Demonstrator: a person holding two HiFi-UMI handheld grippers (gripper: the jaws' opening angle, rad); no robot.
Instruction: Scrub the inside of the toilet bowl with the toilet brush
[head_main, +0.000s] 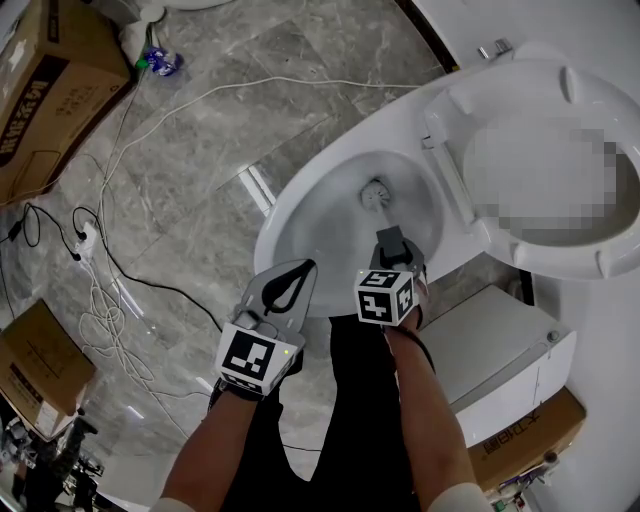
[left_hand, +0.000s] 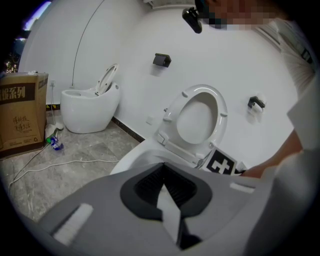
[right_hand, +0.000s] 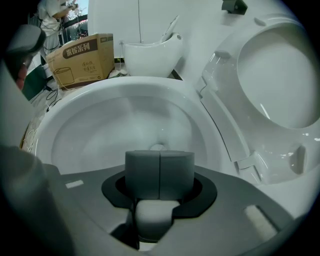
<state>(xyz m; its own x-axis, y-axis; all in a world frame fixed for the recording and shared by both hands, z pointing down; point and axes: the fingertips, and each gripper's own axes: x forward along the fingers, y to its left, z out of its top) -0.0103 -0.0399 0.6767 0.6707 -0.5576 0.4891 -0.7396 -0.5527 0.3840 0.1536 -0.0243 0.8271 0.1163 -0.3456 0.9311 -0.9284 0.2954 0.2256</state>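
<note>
The white toilet bowl (head_main: 292, 205) stands open, its seat and lid (head_main: 560, 85) raised to the right. The brush head (head_main: 375, 192) sits low inside the bowl near the drain. Just above it, over the bowl's near rim, my right gripper (head_main: 393, 240) is shut on the brush handle; in the right gripper view the pale handle end (right_hand: 155, 212) shows under the closed pads (right_hand: 159, 172), with the bowl (right_hand: 120, 125) beyond. My left gripper (head_main: 306, 268) hangs shut and empty beside the near rim, left of the right one. Its closed tips (left_hand: 165, 189) point toward the raised seat (left_hand: 197, 117).
Cardboard boxes lie at the left (head_main: 50, 90) and lower left (head_main: 35, 360). White and black cables (head_main: 100, 290) trail over the grey marble floor. A white box (head_main: 500, 350) stands right of my legs. A second toilet (left_hand: 90, 105) sits by the far wall.
</note>
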